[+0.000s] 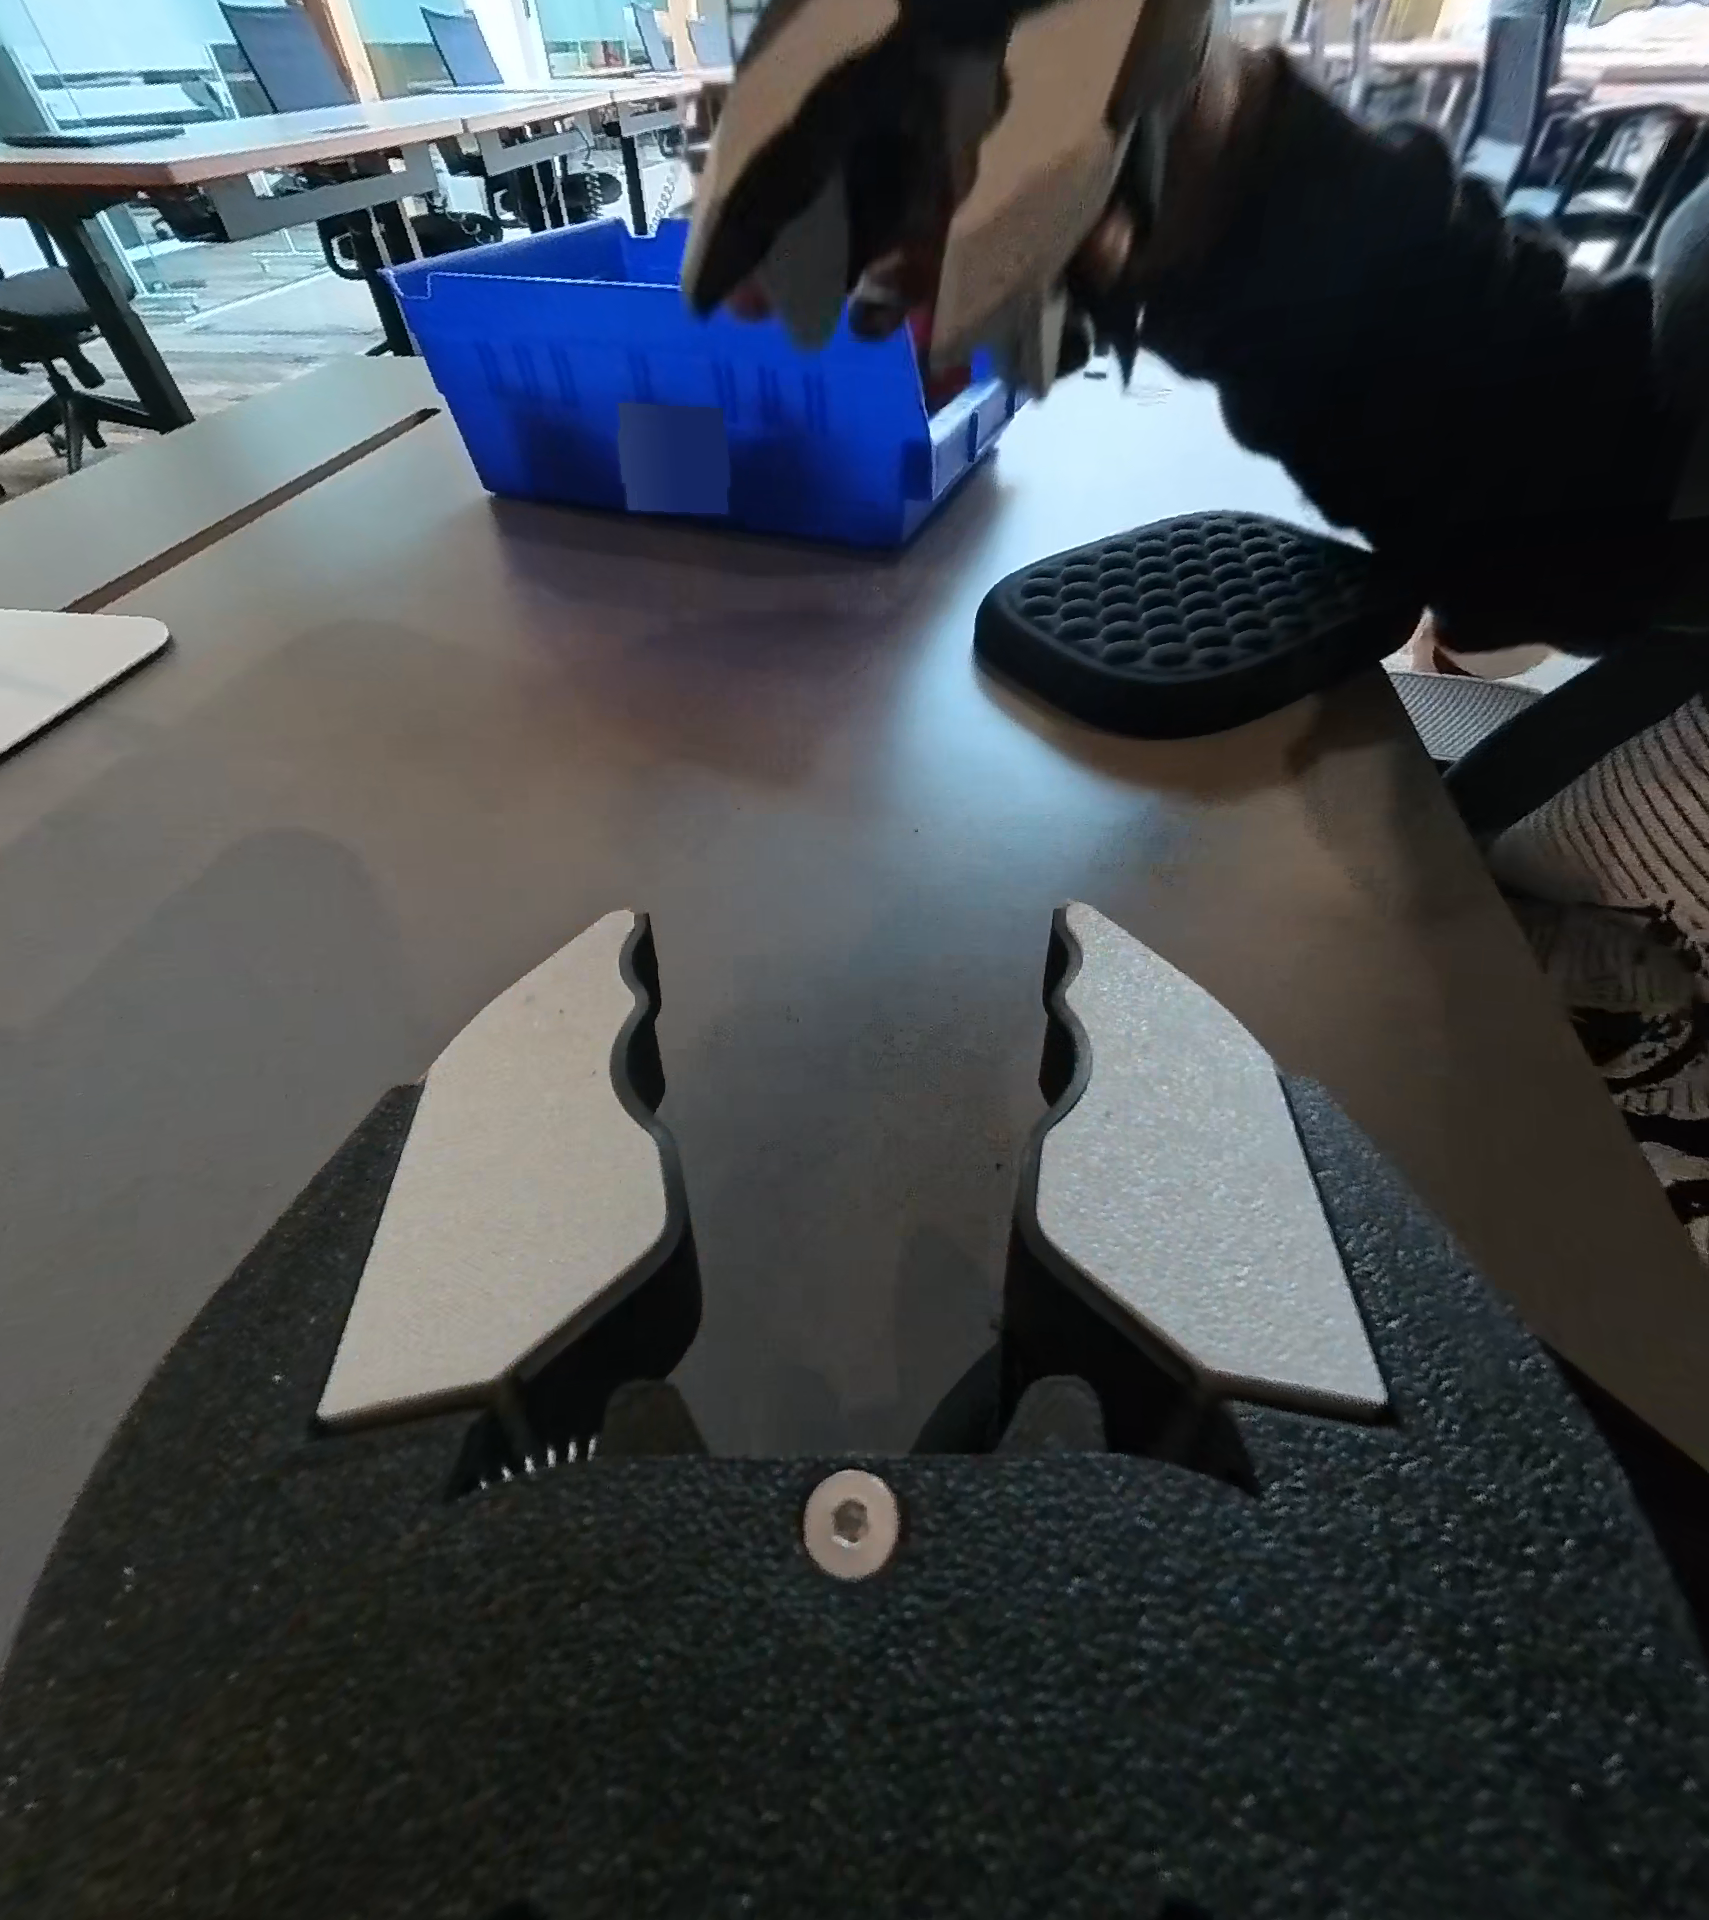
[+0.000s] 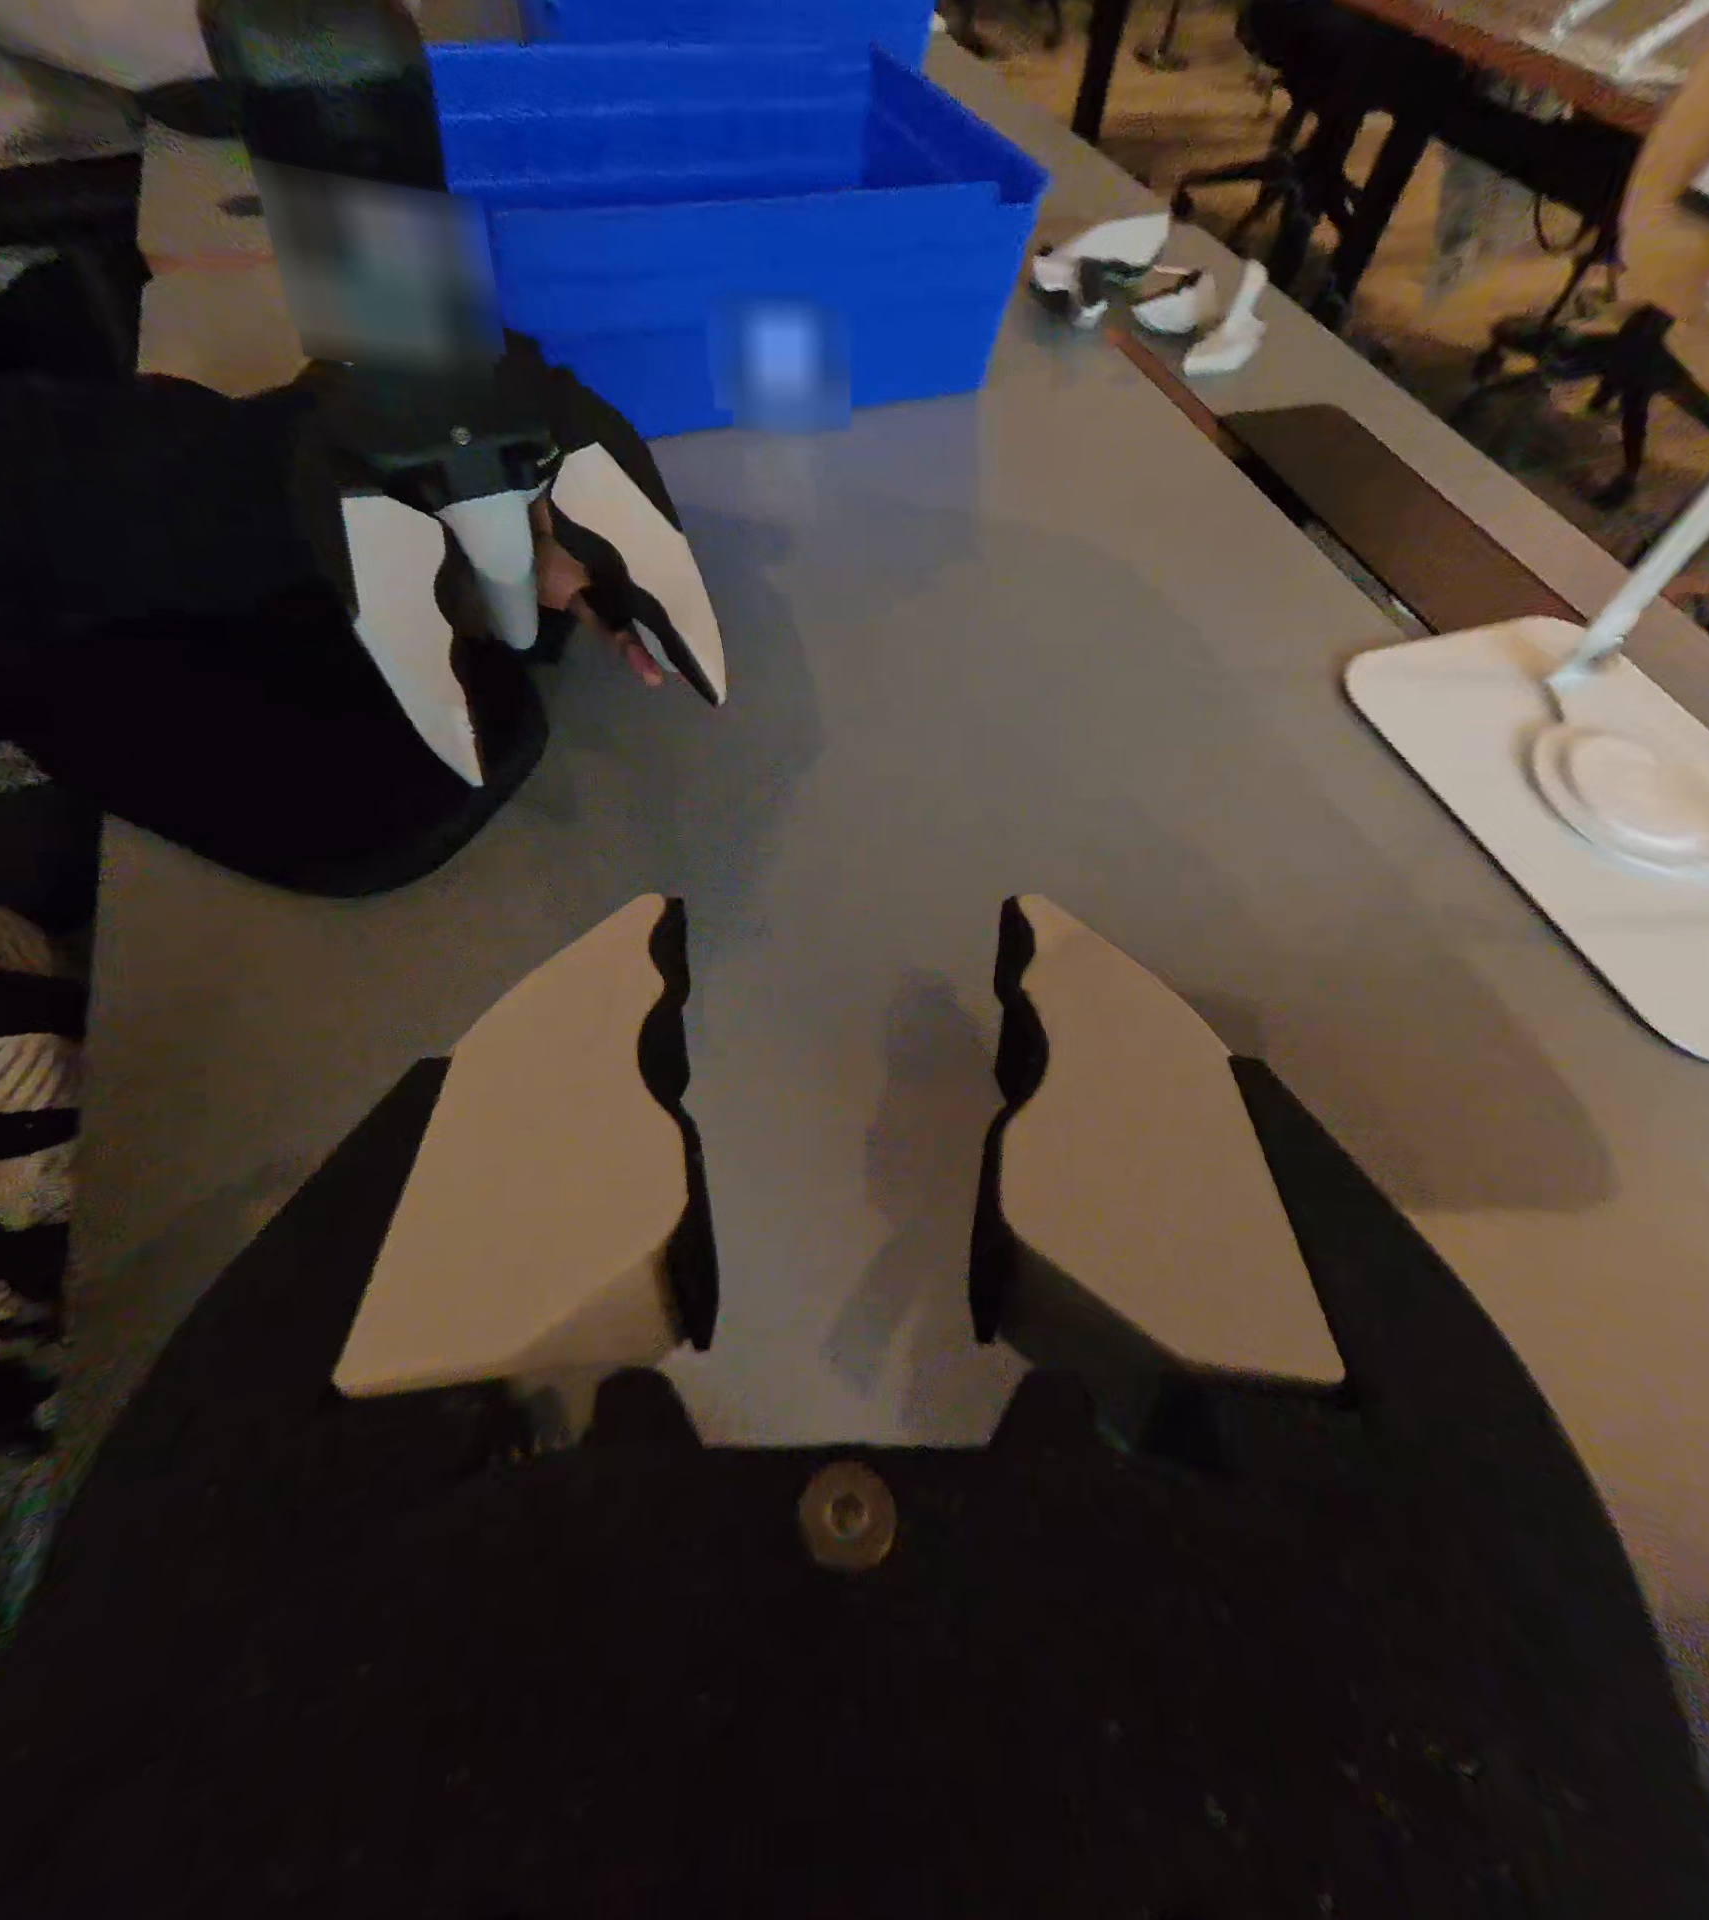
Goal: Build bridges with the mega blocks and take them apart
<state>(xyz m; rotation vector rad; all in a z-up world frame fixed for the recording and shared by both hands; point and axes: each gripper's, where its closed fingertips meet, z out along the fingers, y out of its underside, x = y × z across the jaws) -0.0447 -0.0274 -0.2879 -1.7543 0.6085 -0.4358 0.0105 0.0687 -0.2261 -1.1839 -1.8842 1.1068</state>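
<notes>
Over a bare stretch of grey counter (image 2: 985, 644), both claws hang open and empty.

Left claw (image 1: 850, 935) is low near the counter's near edge, jaws spread with nothing between; right claw (image 2: 834, 920) is likewise parted, raised in front of the blue bin (image 1: 684, 416) at the far edge. Red shapes, likely blocks (image 1: 943, 379), barely show inside the bin. White lamp base (image 2: 1556, 831) sits at the side edge.

No readable text, numbers or brands anywhere. Blue bin (image 1: 694, 416) carries a label on its front wall, blurred over in both views. Left gripper's (image 2: 601, 727) body also has a blurred patch.
</notes>
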